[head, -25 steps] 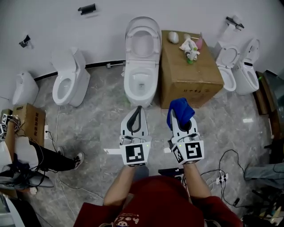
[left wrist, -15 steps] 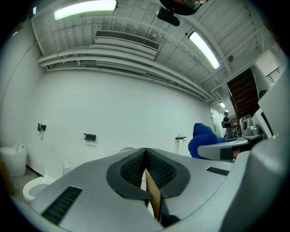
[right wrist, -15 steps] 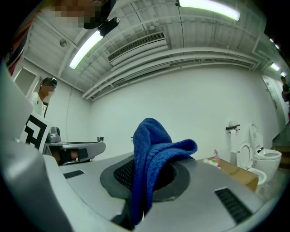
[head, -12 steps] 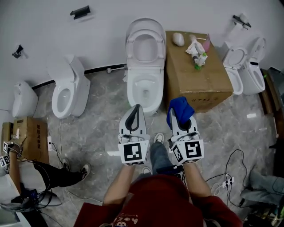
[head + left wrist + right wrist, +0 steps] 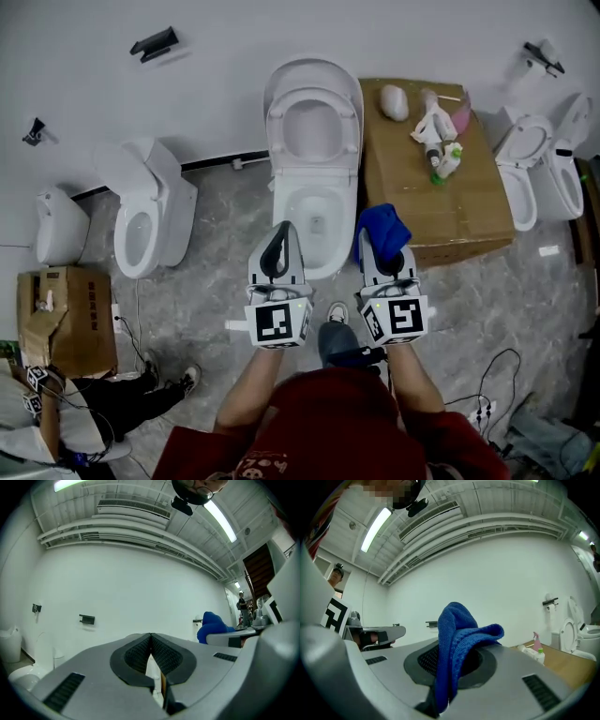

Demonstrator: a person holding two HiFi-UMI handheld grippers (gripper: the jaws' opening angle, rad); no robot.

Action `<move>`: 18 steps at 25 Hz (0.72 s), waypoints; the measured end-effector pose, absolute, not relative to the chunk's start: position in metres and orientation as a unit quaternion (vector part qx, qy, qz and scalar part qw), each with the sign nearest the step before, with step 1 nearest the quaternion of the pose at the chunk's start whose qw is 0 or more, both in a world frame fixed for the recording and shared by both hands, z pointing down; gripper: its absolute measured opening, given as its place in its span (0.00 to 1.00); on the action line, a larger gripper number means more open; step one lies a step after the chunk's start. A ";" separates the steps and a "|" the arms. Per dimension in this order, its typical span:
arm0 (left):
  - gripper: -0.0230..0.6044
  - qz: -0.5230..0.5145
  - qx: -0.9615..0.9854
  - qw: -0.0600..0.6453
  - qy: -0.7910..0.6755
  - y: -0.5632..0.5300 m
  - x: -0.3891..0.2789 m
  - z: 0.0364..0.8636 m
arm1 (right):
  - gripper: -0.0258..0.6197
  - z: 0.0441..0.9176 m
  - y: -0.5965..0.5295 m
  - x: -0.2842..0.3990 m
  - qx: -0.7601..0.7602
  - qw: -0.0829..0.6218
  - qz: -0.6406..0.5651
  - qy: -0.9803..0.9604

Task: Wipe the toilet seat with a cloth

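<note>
Head view, looking steeply down: a person in a red top is standing in front of a white ceramic toilet (image 5: 314, 211) with its hinged top raised against the wall; I cannot tell whether the seat ring is up with the lid. The person is holding two grey two-jaw tongs out level towards the bowl. The left gripper (image 5: 284, 230) is showing its jaws pressed together with nothing in them. The right gripper (image 5: 382, 246) is pinching a bunched, deep blue knitted cloth (image 5: 380, 225), which is hanging just in front of the bowl's right rim, not touching it. A brown cardboard box (image 5: 441, 202) is sitting just beside the toilet. Left gripper view: the left gripper (image 5: 151, 637) is showing its ribbed black pads meeting tip to tip, empty, and the blue cloth (image 5: 213, 626) is poking up at the right. Right gripper view: the right gripper (image 5: 450, 665) is clamping a fold of the cloth (image 5: 457, 625), the loose end flopping forward over the jaws. The cloth is looking light, soft and limp, so it will likely drape and drag rather than push. A hold on the thick bunched middle, with a pad of fabric past the tips, should suit wiping the hard, smooth seat.
</note>
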State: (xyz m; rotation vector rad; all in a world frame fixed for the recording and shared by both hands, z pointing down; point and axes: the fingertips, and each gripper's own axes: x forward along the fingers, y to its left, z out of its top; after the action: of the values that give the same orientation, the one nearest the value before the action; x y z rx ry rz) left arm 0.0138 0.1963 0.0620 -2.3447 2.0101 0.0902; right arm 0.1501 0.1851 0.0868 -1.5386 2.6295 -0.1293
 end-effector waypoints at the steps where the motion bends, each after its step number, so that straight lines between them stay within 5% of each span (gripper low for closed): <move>1: 0.06 0.029 -0.756 0.025 0.653 0.178 0.014 0.062 | 0.13 0.087 0.166 0.154 -0.506 0.048 -0.043 0.860; 10: 0.06 0.016 -0.749 0.013 0.662 0.064 -0.006 0.093 | 0.13 0.126 0.052 0.136 -0.515 0.029 -0.053 0.855; 18: 0.06 0.030 -0.755 -0.016 0.655 -0.029 -0.072 0.208 | 0.13 0.258 -0.040 0.069 -0.538 -0.013 -0.081 0.839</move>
State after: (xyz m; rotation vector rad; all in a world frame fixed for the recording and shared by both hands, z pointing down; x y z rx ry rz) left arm -0.0716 -0.0288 0.2080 -2.3953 2.0786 0.0937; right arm 0.0686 -0.0404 0.2584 -1.7030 2.6579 -0.2570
